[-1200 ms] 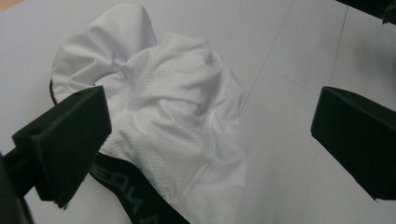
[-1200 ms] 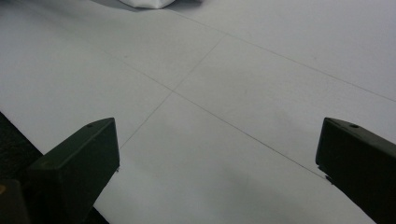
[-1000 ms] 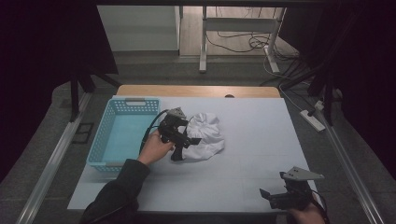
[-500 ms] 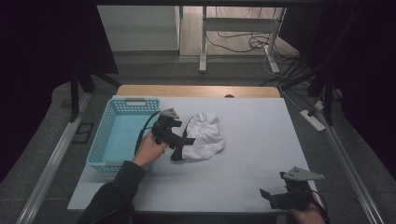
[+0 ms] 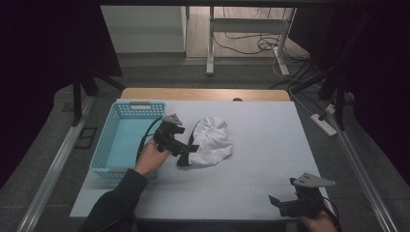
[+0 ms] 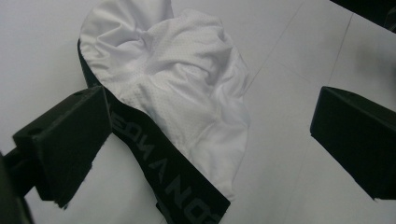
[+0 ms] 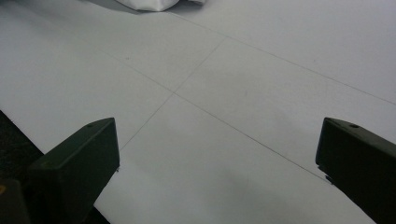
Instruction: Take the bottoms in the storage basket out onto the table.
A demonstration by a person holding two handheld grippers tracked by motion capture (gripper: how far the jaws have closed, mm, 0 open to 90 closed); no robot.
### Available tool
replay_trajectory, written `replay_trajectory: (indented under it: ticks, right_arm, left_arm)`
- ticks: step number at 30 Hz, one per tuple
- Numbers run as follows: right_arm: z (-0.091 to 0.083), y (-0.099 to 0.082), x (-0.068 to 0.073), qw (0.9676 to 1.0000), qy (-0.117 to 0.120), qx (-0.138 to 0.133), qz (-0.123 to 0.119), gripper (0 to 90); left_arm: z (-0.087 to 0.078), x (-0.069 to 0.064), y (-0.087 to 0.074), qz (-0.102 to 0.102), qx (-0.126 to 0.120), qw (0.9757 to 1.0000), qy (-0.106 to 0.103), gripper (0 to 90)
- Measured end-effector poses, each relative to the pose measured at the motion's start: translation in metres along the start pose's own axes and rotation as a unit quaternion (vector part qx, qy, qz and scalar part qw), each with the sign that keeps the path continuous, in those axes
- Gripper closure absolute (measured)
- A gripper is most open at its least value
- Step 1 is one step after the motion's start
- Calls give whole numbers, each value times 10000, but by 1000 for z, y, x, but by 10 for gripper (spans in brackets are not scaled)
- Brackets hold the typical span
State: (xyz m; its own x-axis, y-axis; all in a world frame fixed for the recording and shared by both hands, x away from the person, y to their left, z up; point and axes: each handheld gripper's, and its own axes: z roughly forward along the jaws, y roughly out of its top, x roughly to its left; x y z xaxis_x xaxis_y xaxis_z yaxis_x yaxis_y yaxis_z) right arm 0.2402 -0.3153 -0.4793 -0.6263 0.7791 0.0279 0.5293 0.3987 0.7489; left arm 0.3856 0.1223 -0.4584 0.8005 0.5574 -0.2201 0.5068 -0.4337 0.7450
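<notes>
My left tool (image 5: 186, 155) hangs open over the white cloth (image 5: 211, 140) at frame centre; my right tool (image 5: 280, 203), lower right, gapes over bare table (image 5: 270, 135).

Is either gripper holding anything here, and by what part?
Nothing is held. The left gripper stands open over the white garment and its black waistband; the right gripper is open.

Bare table (image 5: 270, 159) right of garment (image 5: 211, 140); basket (image 5: 118, 140) at left

Grey capital lettering is running along the black waistband (image 6: 180, 179) of the white garment (image 6: 187, 88), too foreshortened and inverted to read.
</notes>
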Motion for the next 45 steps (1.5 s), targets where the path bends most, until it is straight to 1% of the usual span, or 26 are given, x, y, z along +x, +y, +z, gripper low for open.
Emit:
replay_trajectory:
  ticks: [8, 10, 13, 18, 23, 29, 37, 45]
  right_arm:
    - [0, 0, 0, 10000, 1, -3, 4, 0]
    - [0, 0, 0, 10000, 2, -4, 2, 0]
    - [0, 0, 0, 10000, 3, -6, 1, 0]
    - [0, 0, 0, 10000, 13, -14, 6, 0]
    - [0, 0, 0, 10000, 8, -13, 10, 0]
    - [0, 0, 0, 10000, 16, -27, 20, 0]
    - [0, 0, 0, 10000, 15, -27, 18, 0]
    - [0, 0, 0, 10000, 6, -19, 9, 0]
  left_arm:
    - [-10, 0, -4, -77, -83, 9999, -10, 0]
    - [-13, 0, -5, -147, -120, 9998, -61, 0]
    - [-16, 1, -7, -267, -177, 9993, -190, 0]
    - [-19, 0, -9, -283, -232, 9990, -255, 0]
    - [-22, -1, -12, -276, -258, 9989, -270, 0]
    - [-28, -2, -16, -284, -269, 9990, -214, 0]
    - [-36, -4, -21, -248, -323, 9991, -87, 0]
    - [-40, -5, -27, -239, -307, 9992, 78, 0]
